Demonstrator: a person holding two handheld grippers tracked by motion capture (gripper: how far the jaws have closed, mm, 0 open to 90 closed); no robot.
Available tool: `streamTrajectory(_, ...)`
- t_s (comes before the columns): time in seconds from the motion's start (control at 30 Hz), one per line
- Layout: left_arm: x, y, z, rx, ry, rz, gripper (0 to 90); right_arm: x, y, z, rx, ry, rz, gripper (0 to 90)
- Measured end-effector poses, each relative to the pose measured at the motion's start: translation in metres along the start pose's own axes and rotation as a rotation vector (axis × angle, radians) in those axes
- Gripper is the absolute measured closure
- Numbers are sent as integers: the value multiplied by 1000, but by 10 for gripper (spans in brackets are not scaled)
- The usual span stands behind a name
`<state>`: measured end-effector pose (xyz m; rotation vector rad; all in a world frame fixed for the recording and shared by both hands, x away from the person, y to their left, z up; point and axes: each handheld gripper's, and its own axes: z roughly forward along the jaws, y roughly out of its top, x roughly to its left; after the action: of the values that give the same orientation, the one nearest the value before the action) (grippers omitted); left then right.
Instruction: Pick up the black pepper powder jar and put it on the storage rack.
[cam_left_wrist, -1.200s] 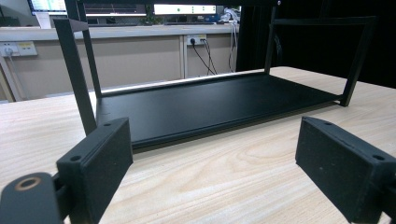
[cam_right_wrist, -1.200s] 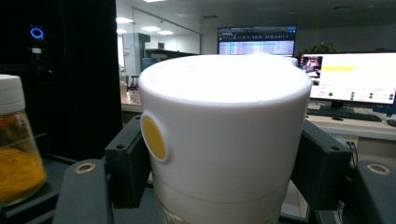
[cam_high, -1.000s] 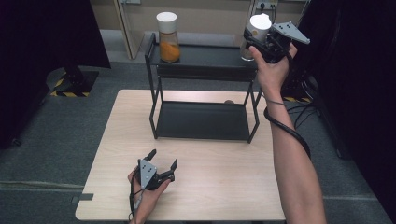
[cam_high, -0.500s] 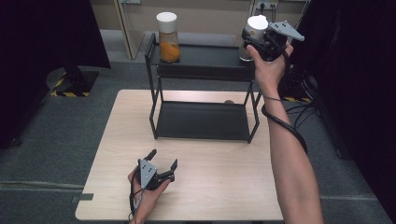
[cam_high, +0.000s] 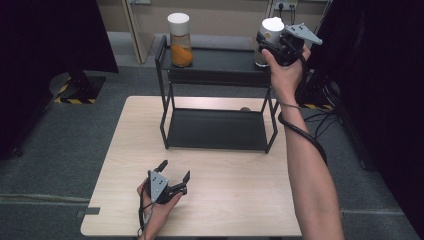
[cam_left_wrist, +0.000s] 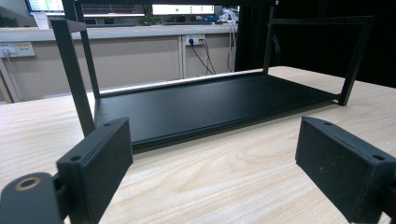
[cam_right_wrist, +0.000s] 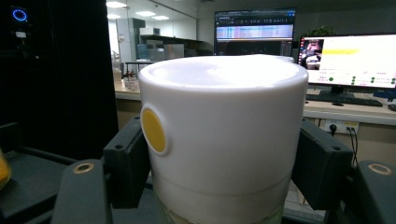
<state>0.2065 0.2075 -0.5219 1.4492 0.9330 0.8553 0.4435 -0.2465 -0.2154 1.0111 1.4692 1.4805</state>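
Observation:
A jar with a white lid (cam_high: 271, 28) is at the right end of the black rack's top shelf (cam_high: 220, 60). My right gripper (cam_high: 274, 40) is shut on it. In the right gripper view the lid (cam_right_wrist: 224, 126) carries a yellow dot, and both jaws press its sides. Whether the jar's base rests on the shelf I cannot tell. A second white-lidded jar with orange contents (cam_high: 180, 42) stands on the shelf's left end. My left gripper (cam_high: 175, 171) lies open on the wooden table (cam_high: 240, 185) in front of the rack, with nothing between its jaws (cam_left_wrist: 219, 163).
The rack's lower shelf (cam_high: 215, 129) is bare and lies straight ahead of the left gripper as a black shelf (cam_left_wrist: 205, 105). The right gripper's cable hangs along the person's forearm (cam_high: 305, 145). Grey floor surrounds the table, and dark screens stand at both sides.
The right gripper has carried its jar slightly left and down toward the top shelf. The left gripper has not moved.

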Motion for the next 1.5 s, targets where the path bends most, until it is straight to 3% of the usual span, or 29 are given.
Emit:
streamTrajectory(0.37, 0, 0, 0, -2, -2, 0, 106, -3, -1, 5, 17, 6, 22, 279)
streamTrajectory(0.63, 0, 0, 0, -1, 0, 1, 105, -6, -7, -1, 7, 15, 44, 139)
streamTrajectory(1.03, 0, 0, 0, -1, 1, 3, 105, -9, -10, -20, 10, 53, 6, 36)
streamTrajectory(1.5, -1, 0, 0, -3, 2, 9, 105, -10, -25, -47, -1, 87, -7, 25)
